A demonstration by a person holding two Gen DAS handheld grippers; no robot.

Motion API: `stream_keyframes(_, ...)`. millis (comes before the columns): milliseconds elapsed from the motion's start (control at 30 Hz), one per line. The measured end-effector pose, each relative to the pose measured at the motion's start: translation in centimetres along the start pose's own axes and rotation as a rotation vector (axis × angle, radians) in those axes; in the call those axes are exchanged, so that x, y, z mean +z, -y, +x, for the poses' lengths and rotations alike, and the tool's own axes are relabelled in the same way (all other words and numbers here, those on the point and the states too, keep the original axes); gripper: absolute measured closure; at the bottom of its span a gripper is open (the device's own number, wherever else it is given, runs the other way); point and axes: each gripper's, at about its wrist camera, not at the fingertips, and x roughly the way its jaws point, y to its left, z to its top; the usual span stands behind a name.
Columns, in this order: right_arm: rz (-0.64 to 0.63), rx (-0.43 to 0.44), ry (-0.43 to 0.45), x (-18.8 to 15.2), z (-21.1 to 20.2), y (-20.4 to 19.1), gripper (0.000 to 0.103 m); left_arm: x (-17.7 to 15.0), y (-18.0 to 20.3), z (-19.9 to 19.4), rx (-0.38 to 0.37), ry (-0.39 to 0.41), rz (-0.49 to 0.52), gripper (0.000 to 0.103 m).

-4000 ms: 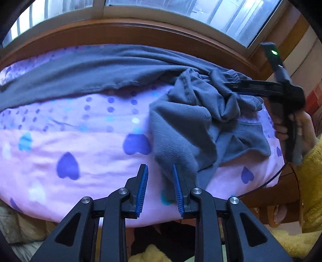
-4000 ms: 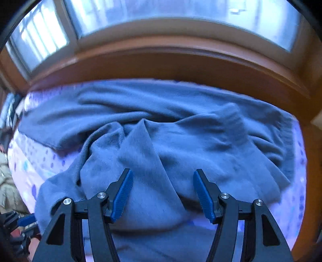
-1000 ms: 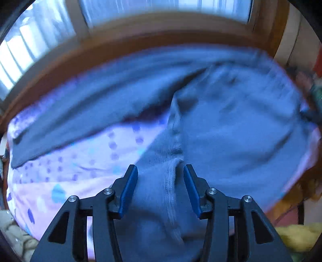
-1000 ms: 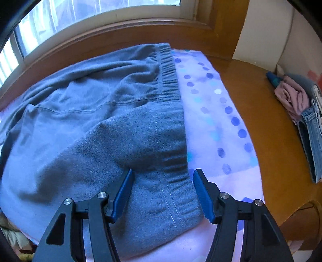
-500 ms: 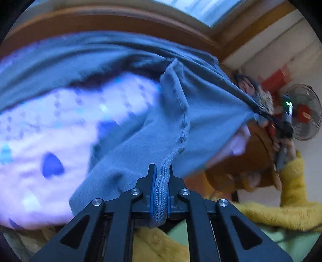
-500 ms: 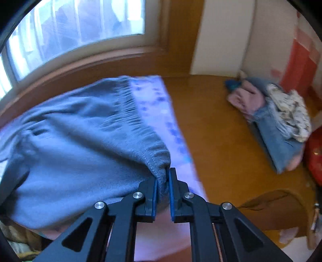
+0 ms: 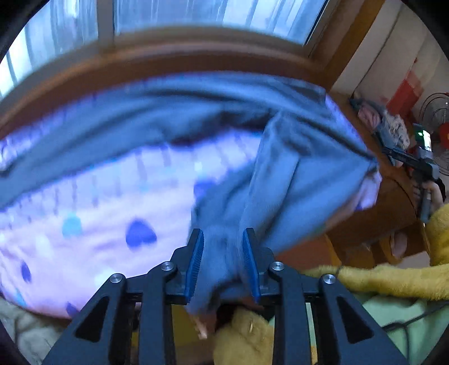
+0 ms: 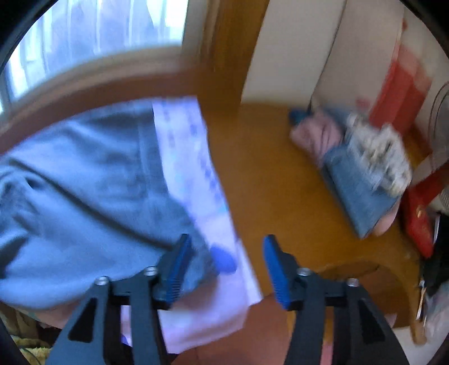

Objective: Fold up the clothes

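Two claws, both spread. Left claw [image 7: 222,238] with blue pads [image 7: 196,261] apart and a bunched fold of the grey-blue garment [image 7: 294,182] lying loose in the gap between them, brushing both pads but not pinched, its end hanging below. Right claw [image 8: 227,241] likewise parted: left pad [image 8: 176,266] right at the garment's near corner [image 8: 70,182], right pad over the bare wooden worktop [image 8: 266,182], nothing gripped between.

Garment spread across a lilac sheet [image 7: 98,219] printed with blue hearts and dots. One long strip running along the far side just under the curved wooden sill [image 7: 168,56]; a wider part draped from there toward the left claw and out to the sheet's right edge. Seen from the right wrist, covering the left part of the sheet, with a pale strip of sheet [image 8: 196,168] bare beside it and the worktop beyond.

Much blur in both views, so seams and edges hard to read.

From the left wrist, right claw also visible far right [image 7: 404,157], its tip close to the garment's right-hand corner; contact impossible to judge there. Gripped by a hand [image 7: 430,196], with a fuzzy yellow sleeve [image 7: 378,278] below.

On the worktop, well apart from the garment: a small pile of clothes [image 8: 356,191], denim underneath, pink cloth [image 8: 317,134] and a pale patterned piece [image 8: 384,157] on top. Window panes [image 7: 168,14] behind the sill; a fan [image 7: 437,118] at the far right.
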Motion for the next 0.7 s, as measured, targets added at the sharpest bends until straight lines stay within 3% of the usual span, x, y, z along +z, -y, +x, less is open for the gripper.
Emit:
stream_keyframes(133, -0.040, 0.129, 0.069, 4.7, 0.4, -1.1, 0.044, 2.9, 1.3, -1.2, 0.019, 0.110, 0.018, 0.072)
stream_keyframes(200, -0.077, 0.195, 0.077, 6.9, 2.7, -2.8, 0.044, 4.4, 1.9, -1.2, 0.018, 0.153, 0.022, 0.062)
stream_keyframes(267, -0.110, 0.250, 0.072, 8.8, 5.7, -4.6, 0.044, 6.1, 2.7, 1.7, -0.032, 0.138, 0.008, 0.053)
stream_keyframes(367, -0.184, 0.299, 0.065, 11.6, 10.1, -7.1, 0.044, 8.4, 3.7, 6.0, -0.096, 0.112, -0.014, 0.053)
stream_keyframes(500, -0.266, 0.358, 0.050, 13.9, 14.3, -8.7, 0.044, 9.9, 3.6, 11.5, -0.084, 0.042, -0.090, 0.053)
stream_keyframes(700, -0.355, 0.500, 0.022, 15.4, 18.1, -10.0, 0.044, 10.2, 4.0, 15.3, 0.059, -0.013, -0.121, 0.053)
